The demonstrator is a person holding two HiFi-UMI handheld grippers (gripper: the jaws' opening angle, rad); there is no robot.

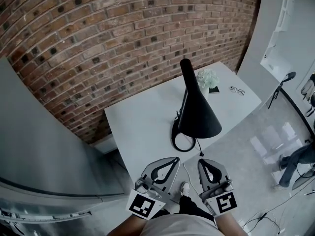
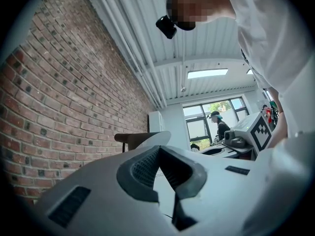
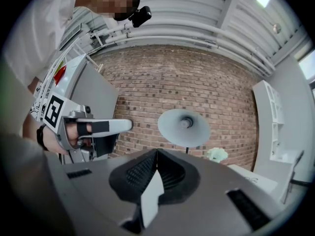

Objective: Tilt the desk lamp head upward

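Observation:
A black desk lamp stands on the white table (image 1: 142,122). Its cone shade (image 1: 199,114) points down toward me over a ring base (image 1: 183,141). The right gripper view looks into the pale inside of the shade (image 3: 184,127). Both grippers hover at the table's near edge, short of the lamp and apart from it. My left gripper (image 1: 174,160) is shut with nothing between its jaws, its tips meeting in its own view (image 2: 158,147). My right gripper (image 1: 202,162) is shut and empty too (image 3: 156,151). The left gripper (image 3: 98,129) also shows in the right gripper view.
A brick wall (image 1: 123,28) runs behind the table. At the table's far end sit a pale flower bunch (image 1: 207,76), a small black object (image 1: 214,89) and glasses (image 1: 236,90). A grey cabinet (image 1: 44,146) stands on the left. A person (image 1: 295,161) is on the floor at right.

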